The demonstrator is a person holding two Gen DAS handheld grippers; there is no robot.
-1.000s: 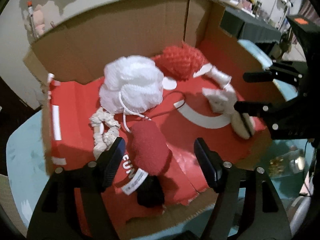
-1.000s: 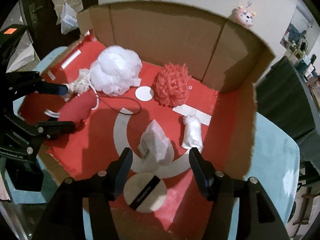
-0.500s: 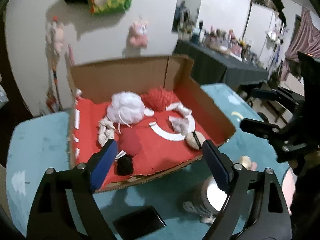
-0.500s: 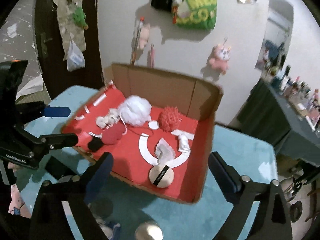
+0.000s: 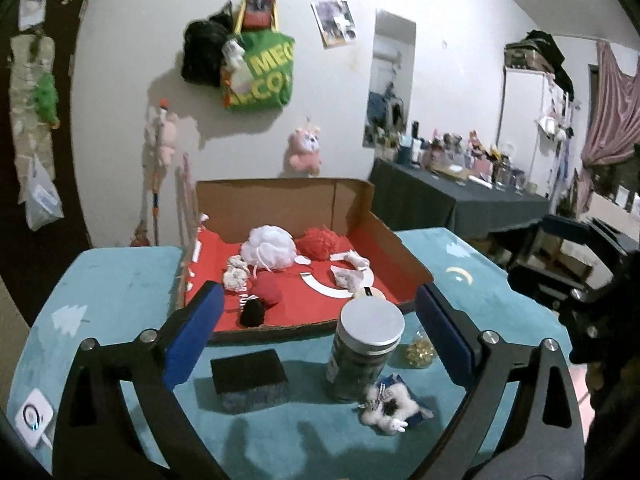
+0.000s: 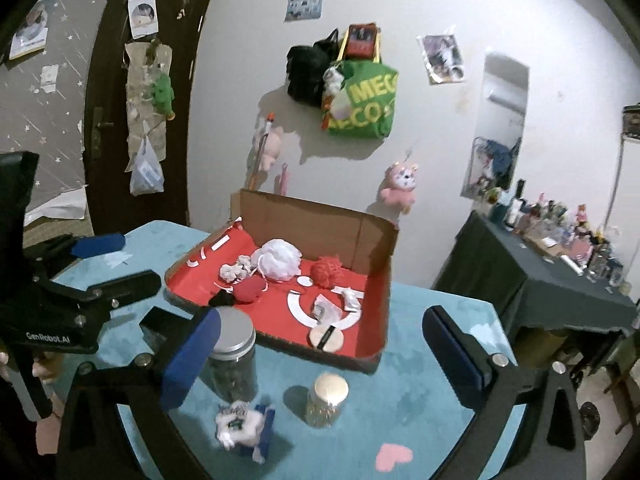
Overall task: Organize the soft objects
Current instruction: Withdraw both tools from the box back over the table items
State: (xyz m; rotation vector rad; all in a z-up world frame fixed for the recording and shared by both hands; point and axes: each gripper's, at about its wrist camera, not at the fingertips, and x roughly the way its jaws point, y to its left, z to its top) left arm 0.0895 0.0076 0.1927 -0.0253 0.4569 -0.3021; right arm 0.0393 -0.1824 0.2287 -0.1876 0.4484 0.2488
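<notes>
I see soft things (white puff, red pouch) lying in cardboard box, sorted. Left gripper, right gripper both just opening wide, empty, clear of box.

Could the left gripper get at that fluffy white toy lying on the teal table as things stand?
Probably yes. The left gripper is open and empty, and the fluffy white toy lies just ahead with nothing on it. The lidded glass jar stands close behind, so it should come in low.
</notes>
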